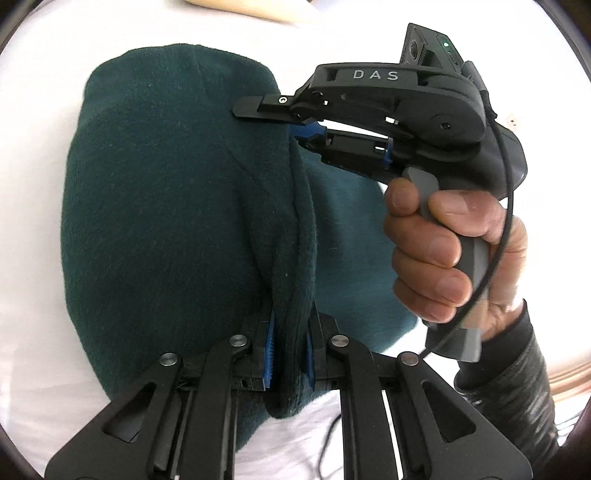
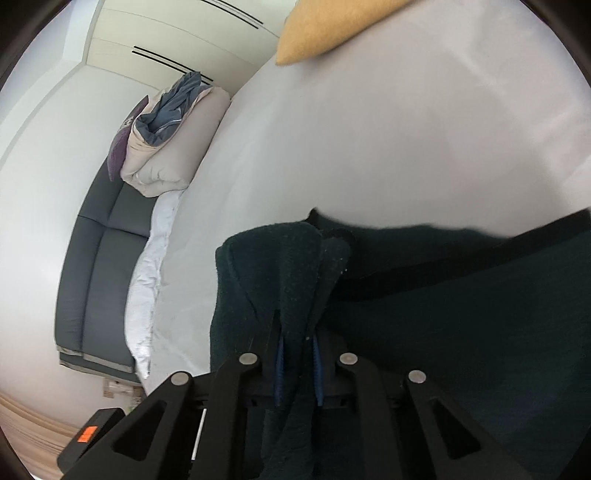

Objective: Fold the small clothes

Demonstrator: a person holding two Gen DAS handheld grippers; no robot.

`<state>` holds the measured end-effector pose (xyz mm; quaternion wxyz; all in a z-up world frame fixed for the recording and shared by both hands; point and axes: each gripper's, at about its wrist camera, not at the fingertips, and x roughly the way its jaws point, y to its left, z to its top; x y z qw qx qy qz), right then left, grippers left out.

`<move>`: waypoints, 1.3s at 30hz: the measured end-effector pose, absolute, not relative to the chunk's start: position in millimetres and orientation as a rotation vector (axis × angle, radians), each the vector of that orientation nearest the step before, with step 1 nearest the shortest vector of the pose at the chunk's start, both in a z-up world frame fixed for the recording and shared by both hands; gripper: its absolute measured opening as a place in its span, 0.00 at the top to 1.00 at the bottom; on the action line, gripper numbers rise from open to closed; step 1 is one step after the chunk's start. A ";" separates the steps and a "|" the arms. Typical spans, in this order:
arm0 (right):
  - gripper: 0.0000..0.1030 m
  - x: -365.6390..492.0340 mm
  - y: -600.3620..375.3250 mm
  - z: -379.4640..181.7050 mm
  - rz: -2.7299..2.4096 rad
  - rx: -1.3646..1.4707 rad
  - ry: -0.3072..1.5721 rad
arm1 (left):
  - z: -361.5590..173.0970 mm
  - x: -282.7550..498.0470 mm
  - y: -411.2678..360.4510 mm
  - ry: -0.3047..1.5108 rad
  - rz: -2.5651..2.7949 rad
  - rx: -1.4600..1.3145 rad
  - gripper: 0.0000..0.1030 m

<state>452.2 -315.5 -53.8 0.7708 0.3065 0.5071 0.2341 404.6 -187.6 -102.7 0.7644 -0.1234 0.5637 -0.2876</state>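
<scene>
fuzzy green knit garment [image 1: 166,206], bunched fold

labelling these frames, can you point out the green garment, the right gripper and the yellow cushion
green garment [image 1: 155,206]: left wrist view, on its flat upper layer
right gripper [image 1: 291,123]: left wrist view, between its fingertips at the garment's edge
yellow cushion [image 2: 325,29]: right wrist view, on its fuzzy face
</scene>
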 end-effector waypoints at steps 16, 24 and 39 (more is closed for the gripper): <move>0.87 430.4 -418.7 -46.8 0.427 0.565 1.121 | -86.2 386.8 -300.5 1.254 -0.742 -0.180 0.89; 0.87 426.0 -437.1 -54.4 0.403 0.585 1.121 | -77.5 387.0 -314.4 1.264 -0.730 -0.177 0.89; 0.86 420.5 -452.1 -75.1 0.383 0.618 1.136 | -79.1 394.3 -310.6 1.279 -0.720 -0.246 0.88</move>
